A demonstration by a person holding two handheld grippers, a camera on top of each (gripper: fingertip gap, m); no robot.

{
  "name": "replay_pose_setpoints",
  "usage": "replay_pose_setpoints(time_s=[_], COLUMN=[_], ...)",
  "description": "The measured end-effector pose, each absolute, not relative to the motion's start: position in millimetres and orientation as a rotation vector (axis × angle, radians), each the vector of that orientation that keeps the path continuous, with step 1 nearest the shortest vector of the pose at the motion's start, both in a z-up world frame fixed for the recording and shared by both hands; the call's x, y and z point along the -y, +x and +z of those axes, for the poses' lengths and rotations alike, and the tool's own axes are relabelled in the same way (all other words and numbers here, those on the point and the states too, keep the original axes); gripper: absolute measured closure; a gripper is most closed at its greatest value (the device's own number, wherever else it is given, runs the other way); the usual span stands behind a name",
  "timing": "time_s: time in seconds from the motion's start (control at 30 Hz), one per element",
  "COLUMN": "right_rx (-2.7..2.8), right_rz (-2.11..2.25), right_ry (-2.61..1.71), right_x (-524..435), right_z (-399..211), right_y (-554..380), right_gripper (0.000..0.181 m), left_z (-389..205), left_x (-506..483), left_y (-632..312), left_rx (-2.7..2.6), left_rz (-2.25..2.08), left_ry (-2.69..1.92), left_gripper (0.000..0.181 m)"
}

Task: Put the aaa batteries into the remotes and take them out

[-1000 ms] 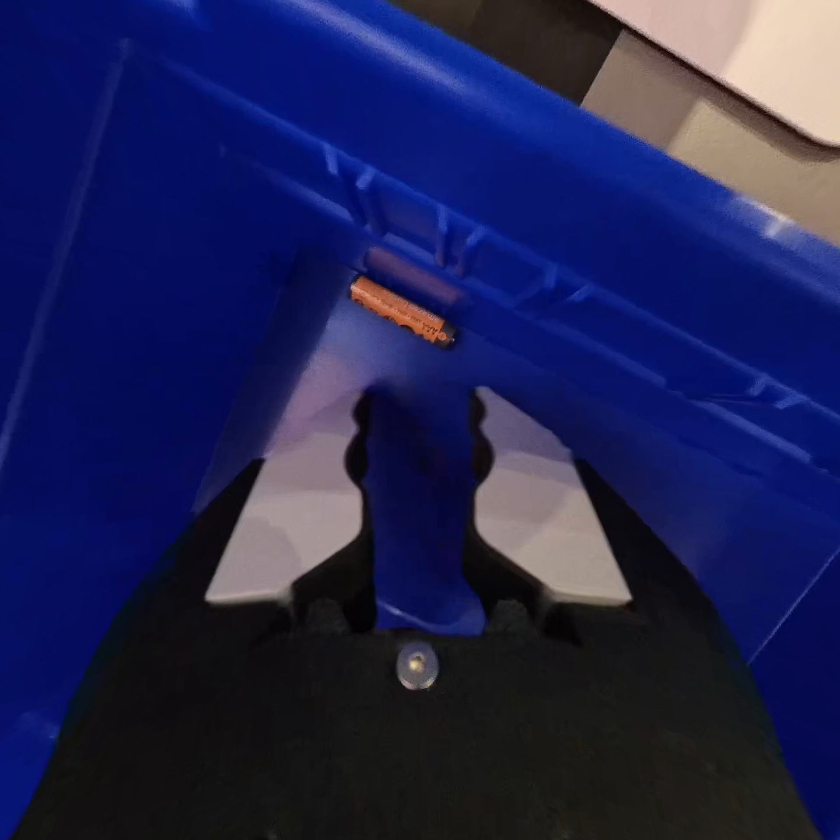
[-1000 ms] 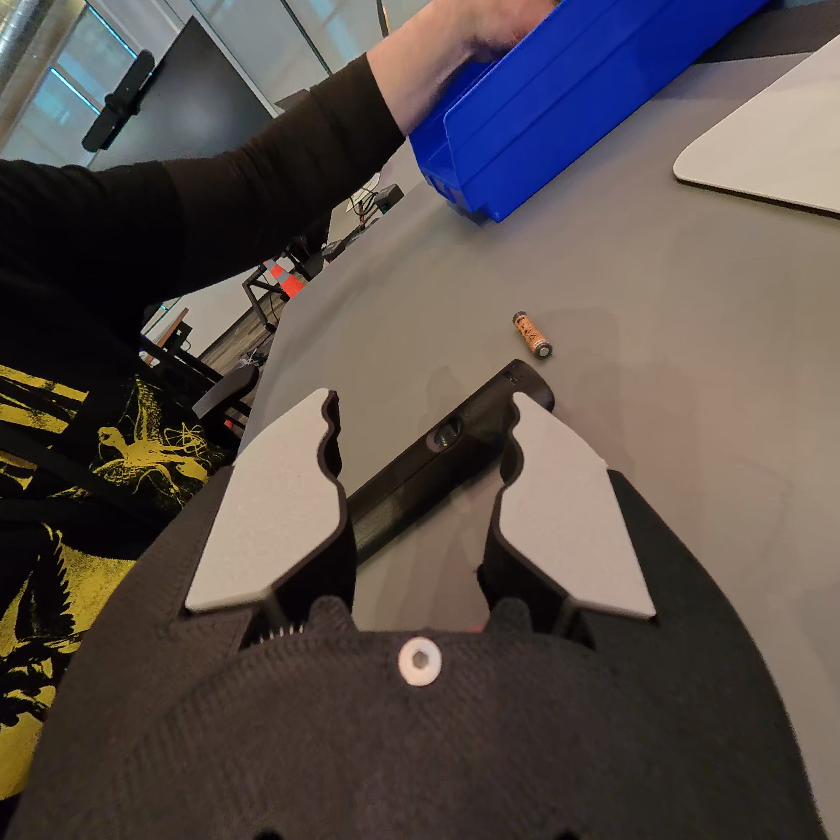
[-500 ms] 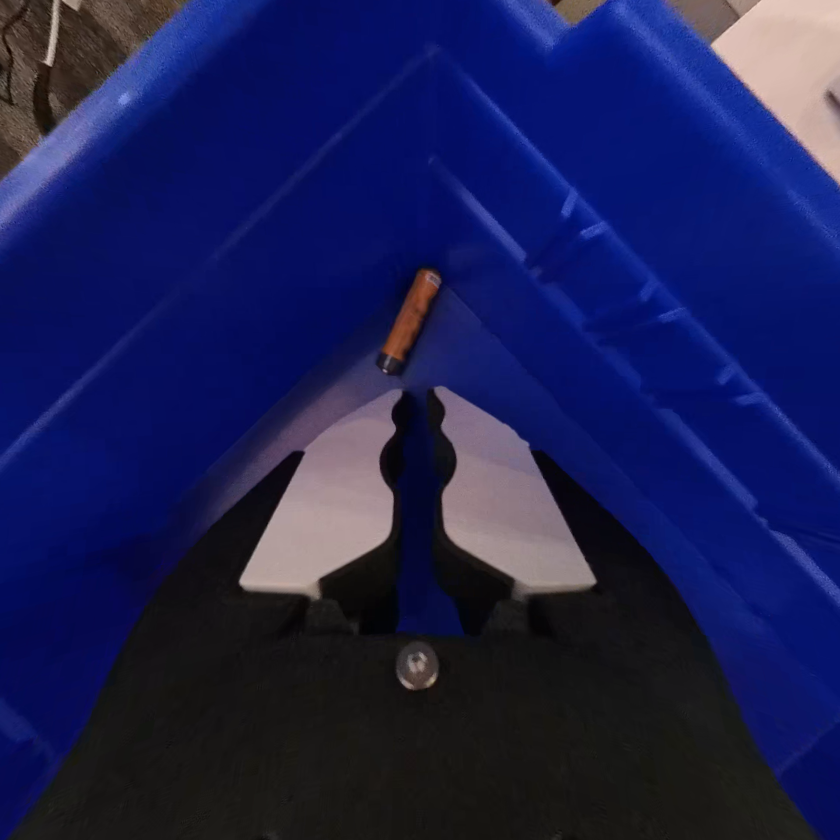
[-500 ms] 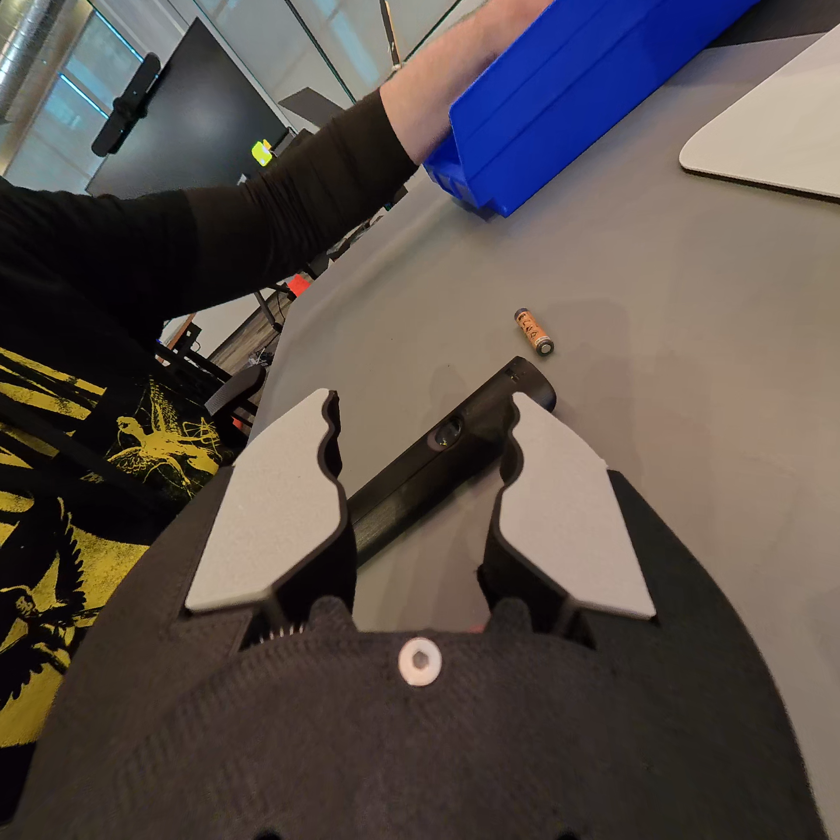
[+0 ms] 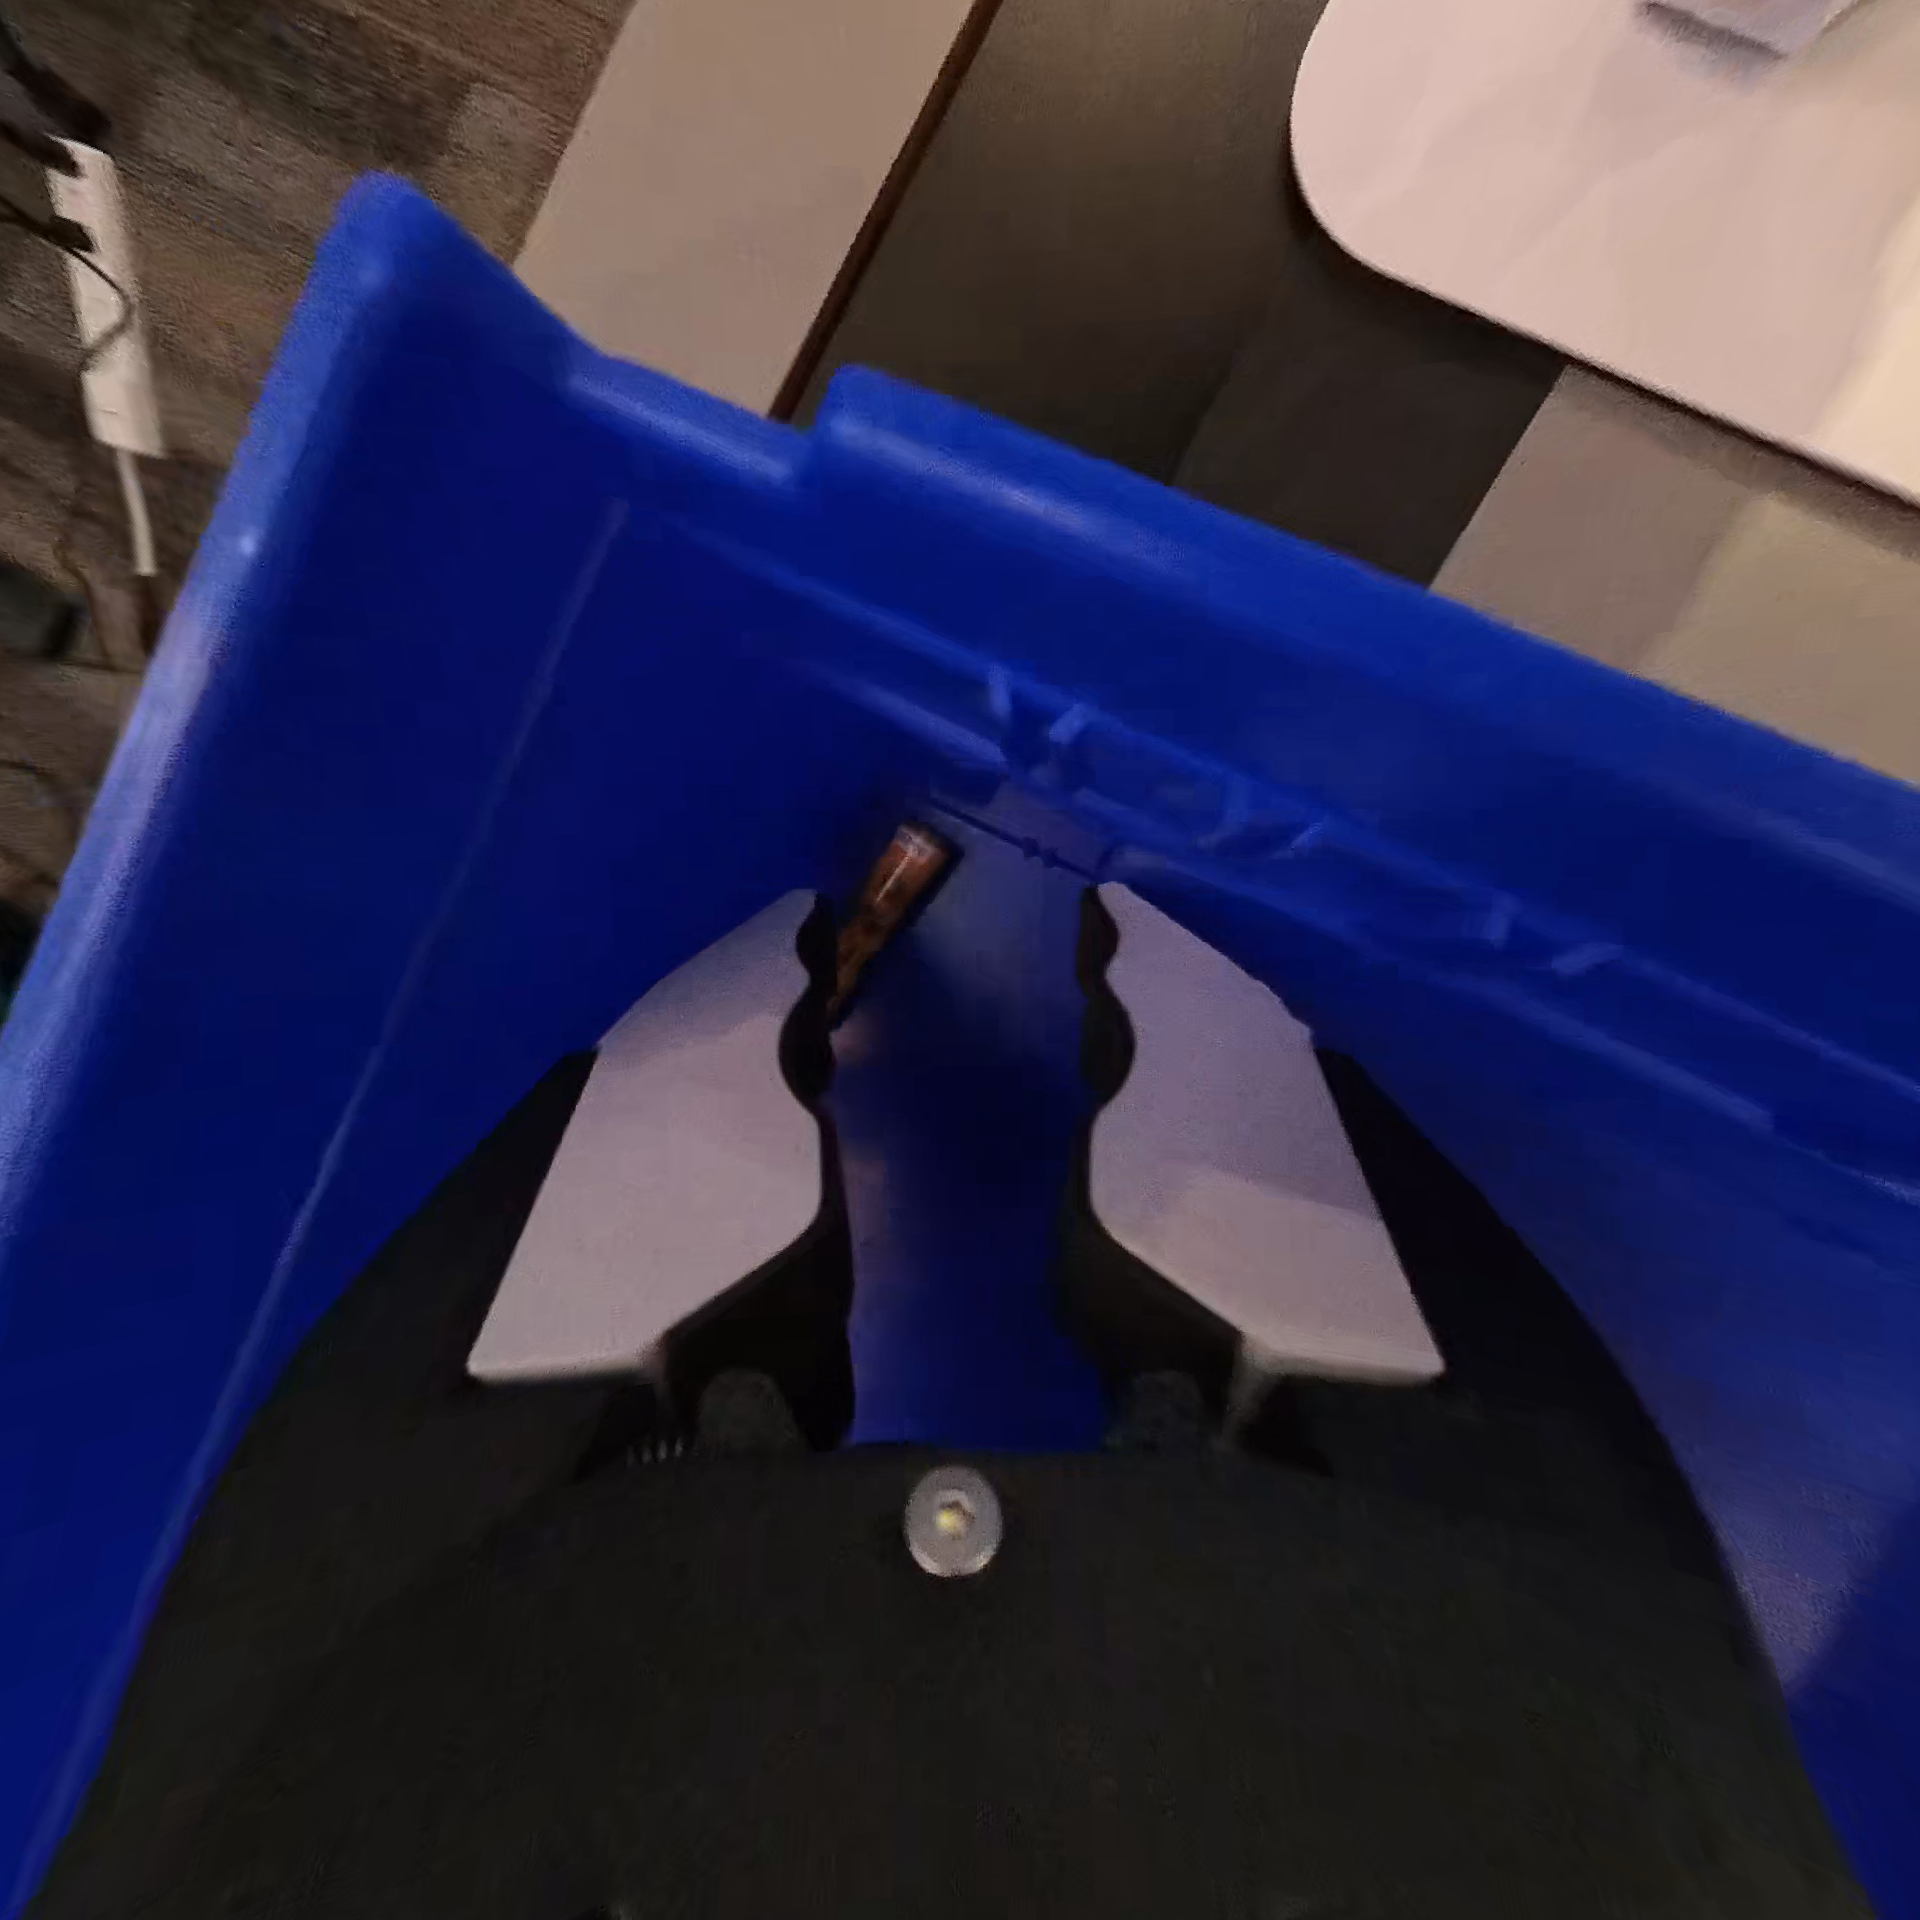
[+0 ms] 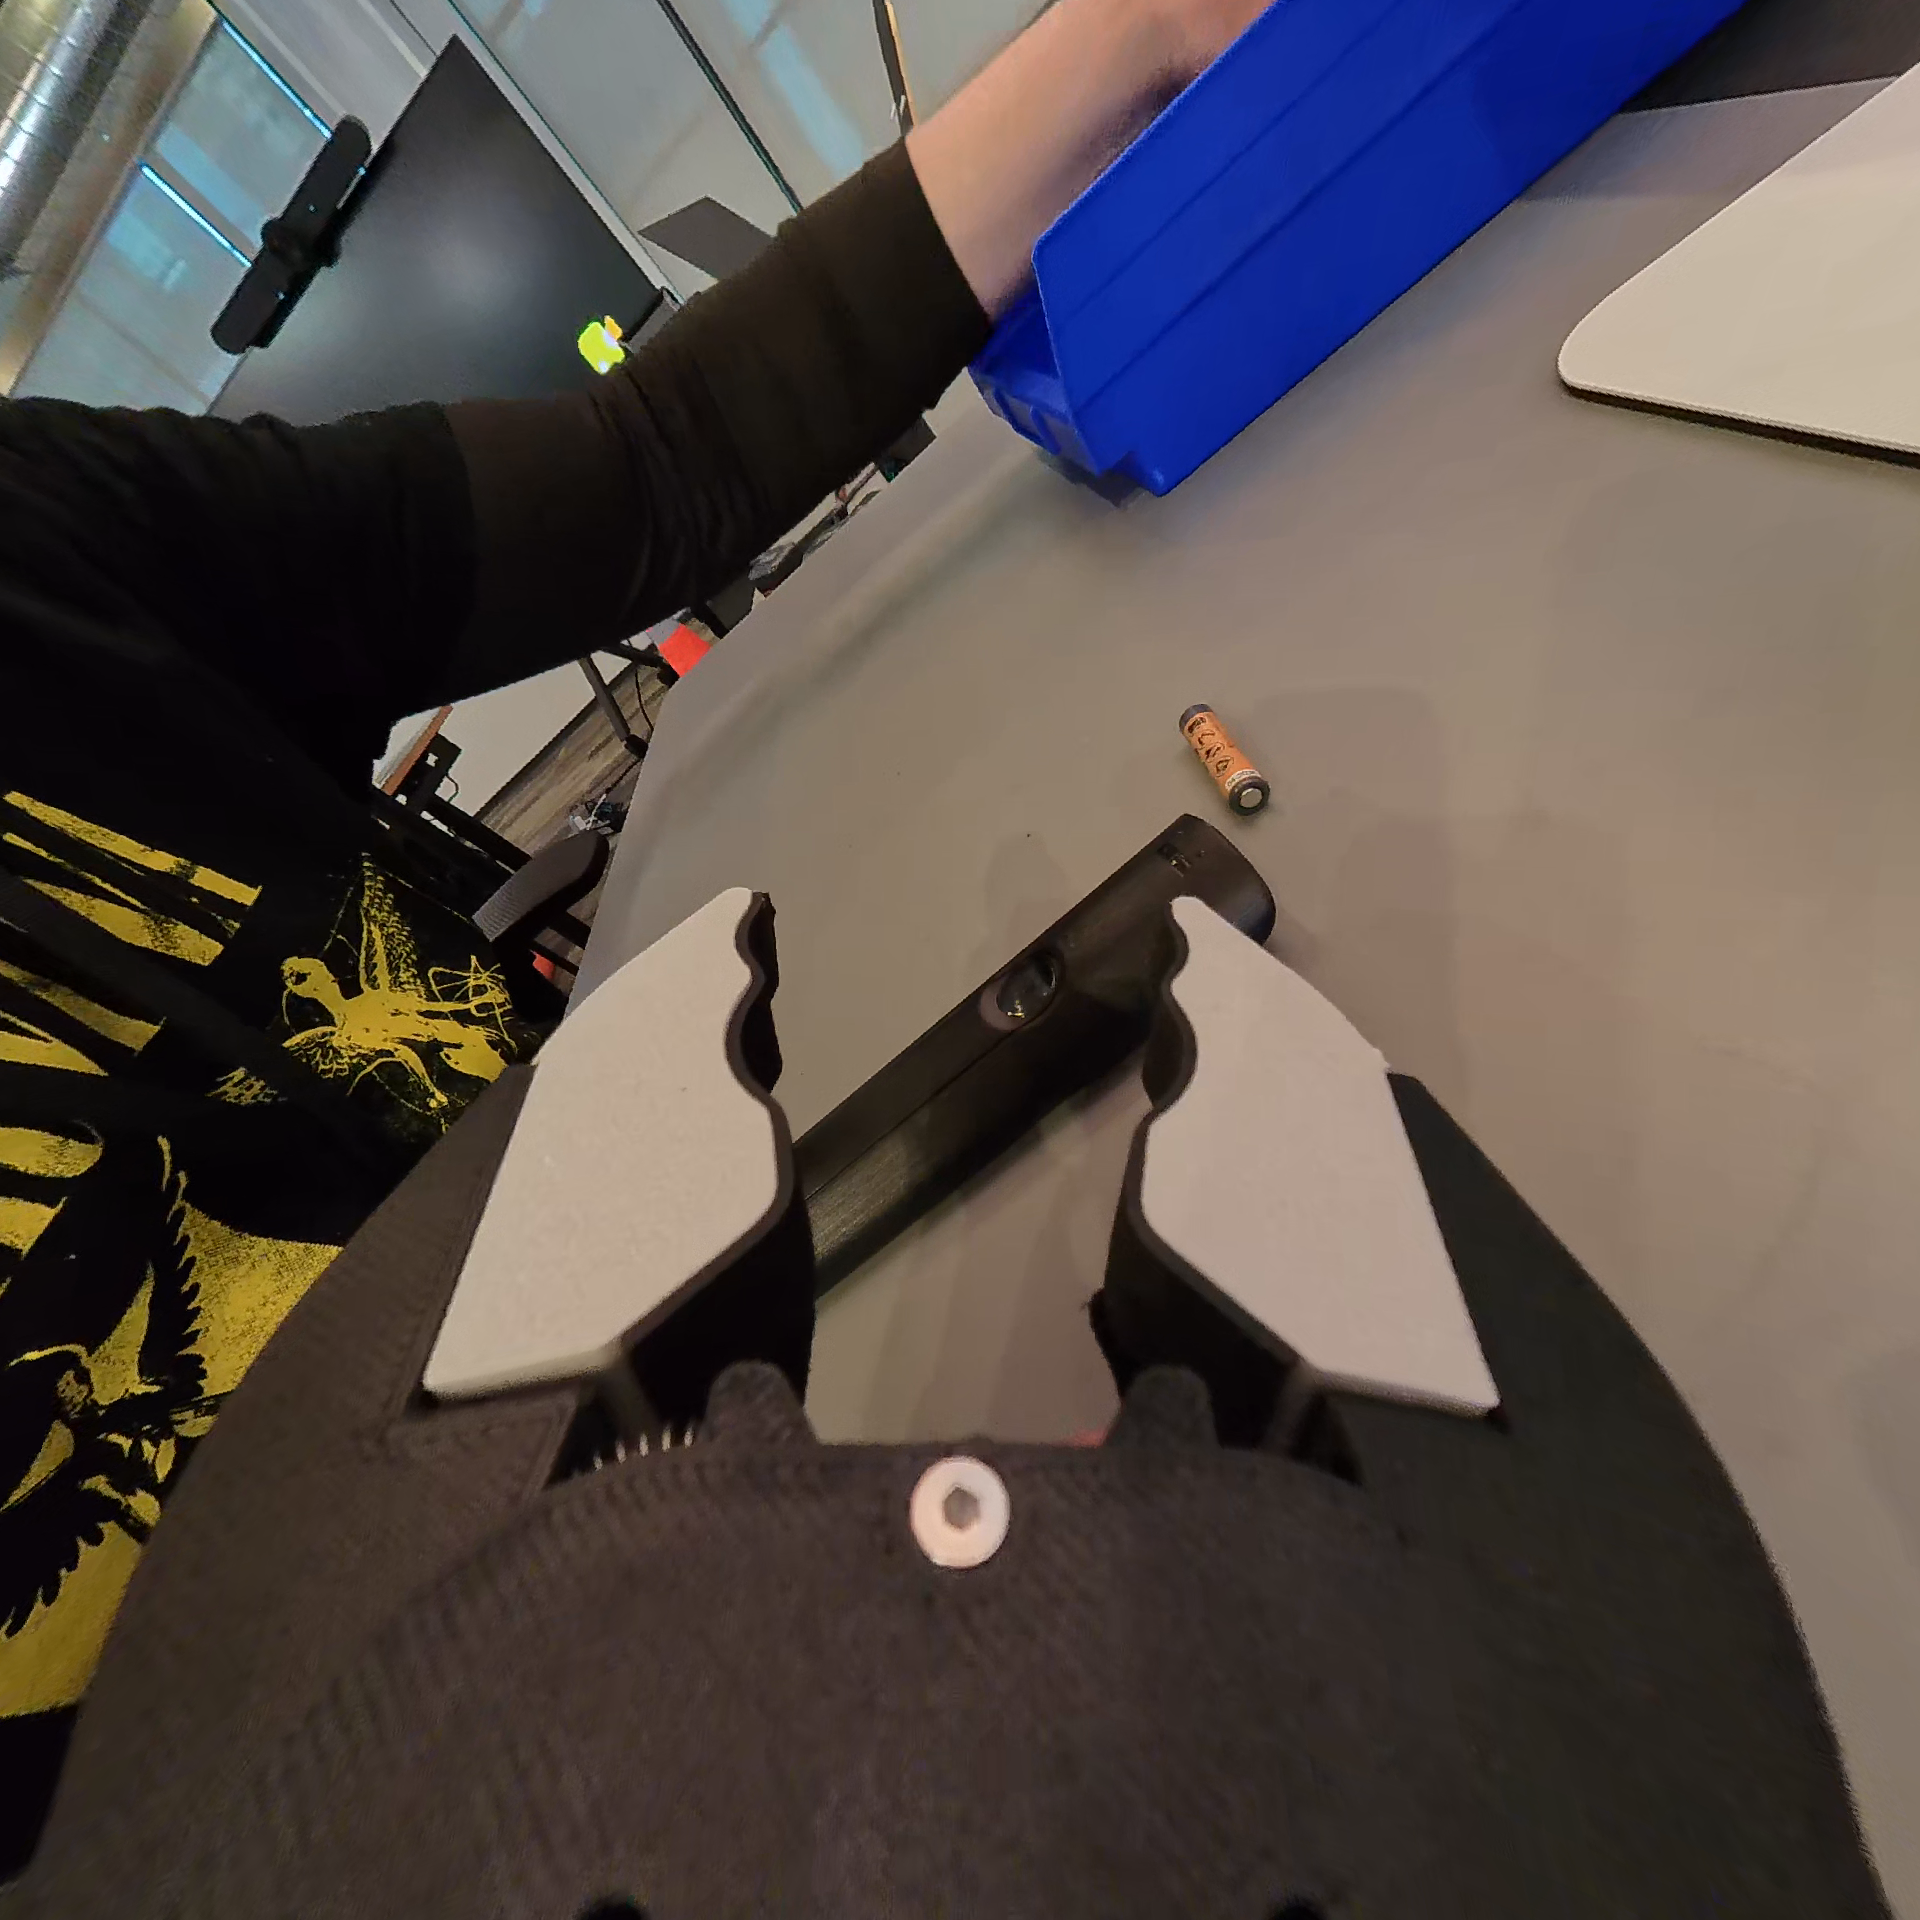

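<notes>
An orange AAA battery (image 5: 896,896) lies in the far corner of the blue bin (image 5: 436,935), blurred and just touching the inner edge of my left fingertip. My left gripper (image 5: 951,902) is inside the bin, open, with a wide gap and nothing clamped. In the right wrist view a black remote (image 6: 1023,1023) lies slantwise on the grey table (image 6: 1558,935). My right gripper (image 6: 971,909) is open and straddles the remote's far end. A second orange battery (image 6: 1224,761) lies on the table just beyond the remote.
The blue bin (image 6: 1299,239) stands at the table's far side. A person's black-sleeved arm (image 6: 675,436) reaches into it. A white mat (image 6: 1787,312) lies at the far right, also in the left wrist view (image 5: 1610,187). The table edge runs along the left.
My left gripper has swung inside the bin and opened from almost shut to a wider gap. The battery now sits at its left fingertip. My right gripper has stayed still.
</notes>
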State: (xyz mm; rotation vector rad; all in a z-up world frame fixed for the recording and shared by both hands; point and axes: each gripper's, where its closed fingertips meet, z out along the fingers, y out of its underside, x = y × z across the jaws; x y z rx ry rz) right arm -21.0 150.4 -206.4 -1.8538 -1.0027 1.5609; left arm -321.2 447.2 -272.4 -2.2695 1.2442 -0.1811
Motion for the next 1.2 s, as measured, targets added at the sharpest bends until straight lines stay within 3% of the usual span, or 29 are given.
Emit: replay_pose_setpoints(time_s=[0.1,0.17,0.4,0.53,0.67,0.77,0.93,1.2], right_rx=[1.012,1.019,1.018,1.017,1.023,1.031,1.040,1.179], right_rz=[1.553,1.553,1.555,1.551,1.526,1.509,1.462,1.181], right_ry=[-1.856,-1.858,-1.857,-1.856,-1.863,-1.870,-1.890,-2.004], right_x=[-149.7,-148.9,-149.0,-149.3,-149.3,-148.6,-149.2,-141.4], right_z=[-207.1,-207.6,-207.5,-207.6,-208.9,-210.2,-213.5,-235.9], right_y=[-21.5,-21.8,-21.5,-21.4,-22.1,-23.1,-24.6,-32.1], right_gripper=[0.113,0.113,0.113,0.113,0.113,0.113,0.113,0.113], left_z=[-275.2,-274.9,-264.4,-201.2,-121.4,-95.7,-144.7,-266.3], left_x=[-447.8,-454.4,-438.2,-411.4,-327.8,-255.5,-158.6,-139.0], left_y=[-320.1,-326.4,-334.3,-329.5,-303.6,-263.0,-149.0,-78.6], left_rx=[-1.185,-1.147,-1.126,-0.922,-0.976,-1.102,-1.387,-1.545], left_rz=[-0.373,-0.361,-0.269,-0.318,-0.363,-0.349,-0.496,-0.405], left_ry=[-2.310,-2.310,-2.369,-2.277,-2.087,-1.986,-1.902,-2.006], left_gripper=[0.140,0.167,0.169,0.170,0.170,0.171,0.171,0.171])
